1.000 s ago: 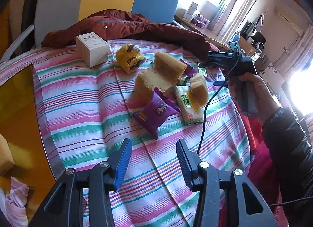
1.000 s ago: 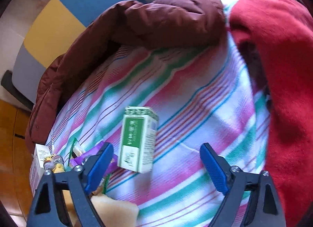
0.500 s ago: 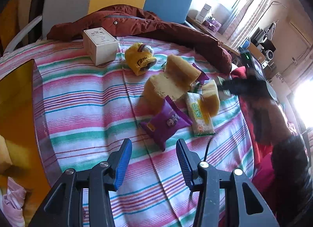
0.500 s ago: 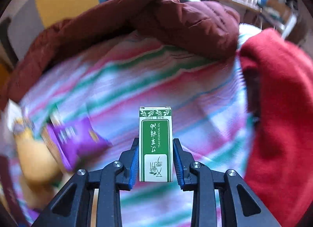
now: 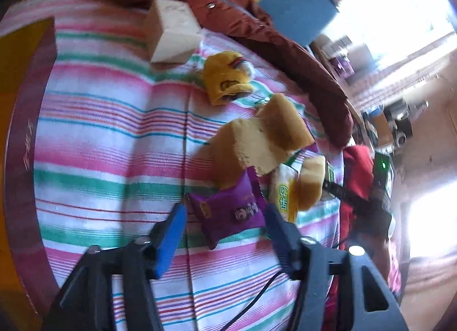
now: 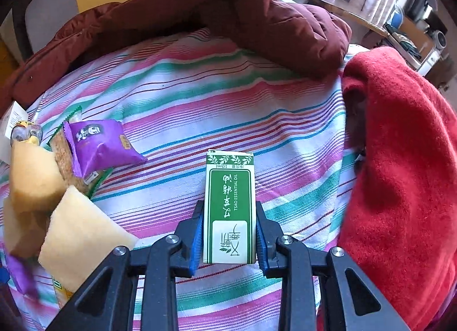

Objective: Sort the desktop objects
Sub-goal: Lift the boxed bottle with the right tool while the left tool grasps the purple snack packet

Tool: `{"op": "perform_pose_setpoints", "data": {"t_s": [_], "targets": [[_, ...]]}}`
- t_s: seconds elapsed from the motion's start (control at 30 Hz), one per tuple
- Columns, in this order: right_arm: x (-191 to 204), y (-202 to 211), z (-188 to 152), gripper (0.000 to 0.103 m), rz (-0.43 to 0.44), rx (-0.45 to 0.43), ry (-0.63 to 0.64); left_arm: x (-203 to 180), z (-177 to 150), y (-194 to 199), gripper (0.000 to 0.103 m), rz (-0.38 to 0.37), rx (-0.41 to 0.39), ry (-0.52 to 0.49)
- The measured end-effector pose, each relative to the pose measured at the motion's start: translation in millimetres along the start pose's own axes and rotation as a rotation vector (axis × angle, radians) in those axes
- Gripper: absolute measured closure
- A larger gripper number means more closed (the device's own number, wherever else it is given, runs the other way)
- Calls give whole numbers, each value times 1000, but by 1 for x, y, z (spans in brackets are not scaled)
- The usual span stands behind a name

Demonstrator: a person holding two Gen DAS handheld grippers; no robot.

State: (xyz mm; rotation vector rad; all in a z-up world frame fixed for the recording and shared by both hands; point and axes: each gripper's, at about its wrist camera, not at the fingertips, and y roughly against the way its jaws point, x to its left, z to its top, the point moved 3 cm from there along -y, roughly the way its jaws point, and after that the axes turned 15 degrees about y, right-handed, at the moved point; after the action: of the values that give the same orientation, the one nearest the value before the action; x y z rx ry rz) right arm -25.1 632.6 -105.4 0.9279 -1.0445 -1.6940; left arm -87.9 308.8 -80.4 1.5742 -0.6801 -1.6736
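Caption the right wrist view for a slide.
Right hand-held gripper clamps a green essential-oil box above the striped cloth.

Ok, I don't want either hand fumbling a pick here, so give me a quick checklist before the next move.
1. Right claw shut on the green box, pads on both side faces: ok.
2. Box straight in the grip, not skewed: ok.
3. Box lifted clear of the striped cloth: cannot tell.
4. Left claw straddling the purple packet, jaws opening, pads not pressing on it: ok.
5. Purple packet free of neighbours: not ok, the yellow sponge overlaps its top edge.
6. Drop spot for the box chosen: cannot tell.
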Motion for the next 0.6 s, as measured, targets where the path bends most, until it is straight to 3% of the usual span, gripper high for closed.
{"op": "perform_pose_setpoints", "data": {"t_s": [0.3, 0.6], "targets": [[-5, 1, -2, 71, 3, -5, 38, -1, -2, -27, 35, 51, -9, 82], [-15, 5, -6, 71, 14, -5, 37, -15, -15, -32, 37, 143, -120, -65]]}}
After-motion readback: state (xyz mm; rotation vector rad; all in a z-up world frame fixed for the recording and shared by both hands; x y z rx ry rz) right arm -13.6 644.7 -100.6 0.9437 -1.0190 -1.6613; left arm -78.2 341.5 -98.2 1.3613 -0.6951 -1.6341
